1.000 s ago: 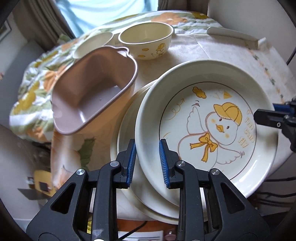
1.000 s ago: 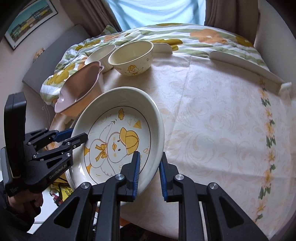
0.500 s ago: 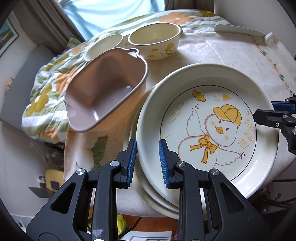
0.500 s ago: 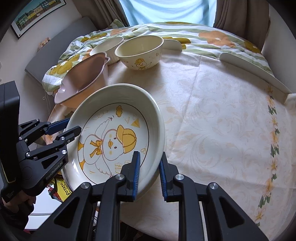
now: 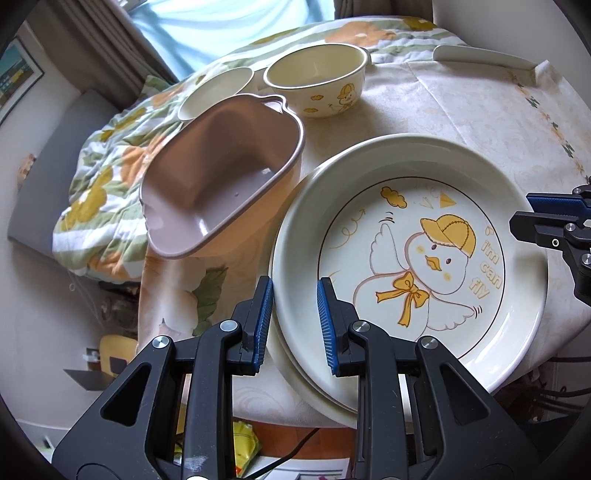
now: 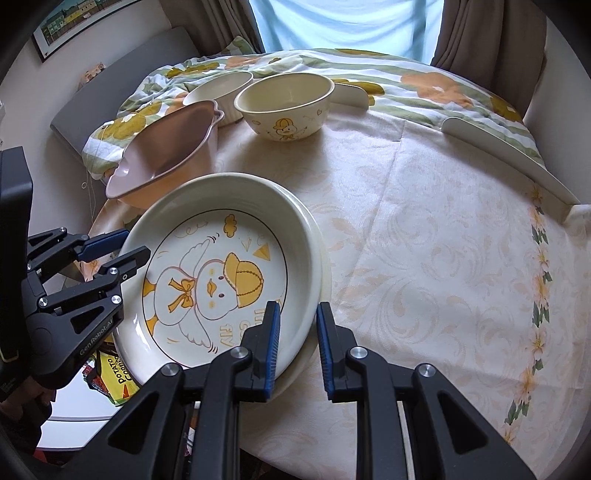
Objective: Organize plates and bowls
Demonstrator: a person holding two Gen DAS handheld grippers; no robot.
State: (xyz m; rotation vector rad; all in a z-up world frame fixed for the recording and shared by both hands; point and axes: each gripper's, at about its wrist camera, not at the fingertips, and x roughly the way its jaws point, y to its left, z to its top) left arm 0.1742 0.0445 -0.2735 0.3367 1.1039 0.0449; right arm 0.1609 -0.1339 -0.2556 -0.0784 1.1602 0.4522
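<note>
My duck plate (image 5: 413, 258), cream with a yellow-capped bird and "i'm can fly" lettering, sits nested face up on a plain cream plate (image 5: 314, 387) at the table's near edge. Beyond the duck plate to its left stands the tilted pink heart-eared bowl (image 5: 221, 184). Farther back stand the upright cream duck bowl (image 5: 317, 85) and, left of that, a plain cream bowl (image 5: 214, 92).

This is a home, probably a living room or a bedroom. A round table (image 6: 424, 229) wears a pale flowered tablecloth. Behind its far edge lies a floral quilt (image 6: 369, 70), then a window with brown curtains (image 6: 491, 40). A framed picture (image 6: 81, 18) hangs above a grey couch (image 6: 110, 85).
</note>
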